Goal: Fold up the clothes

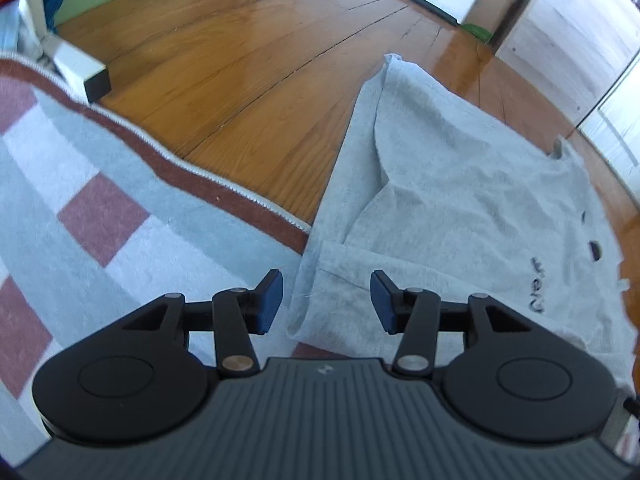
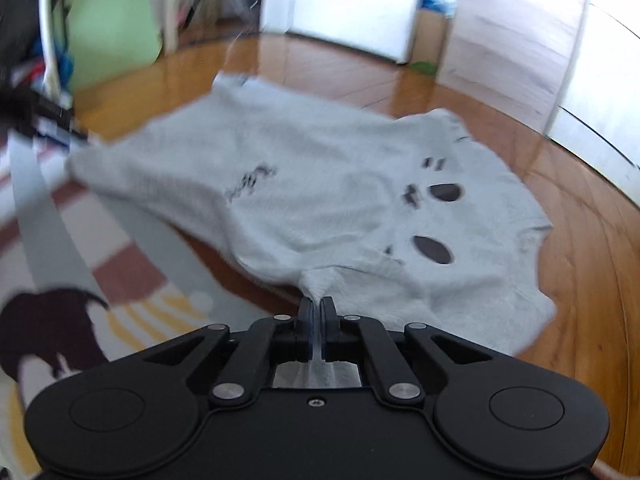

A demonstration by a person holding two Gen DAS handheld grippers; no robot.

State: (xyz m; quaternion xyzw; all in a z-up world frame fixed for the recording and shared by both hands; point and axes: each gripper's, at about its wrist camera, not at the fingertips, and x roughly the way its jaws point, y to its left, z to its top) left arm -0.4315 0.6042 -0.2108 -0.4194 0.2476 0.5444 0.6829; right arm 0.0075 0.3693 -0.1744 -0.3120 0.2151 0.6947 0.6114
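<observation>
Shirt (image 2: 320,184) soft, light, limp knit; take by hems/corners. Right gripper (image 2: 317,304) pinches edge; left gripper (image 1: 326,300) wide over sleeve, empty.

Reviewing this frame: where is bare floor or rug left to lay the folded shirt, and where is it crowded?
Free: the wood floor between the checked rug edge and the grey shirt, and the rug left of the open left gripper. Crowded: the white stand base and clutter at far left. The right gripper is shut on the shirt.
</observation>
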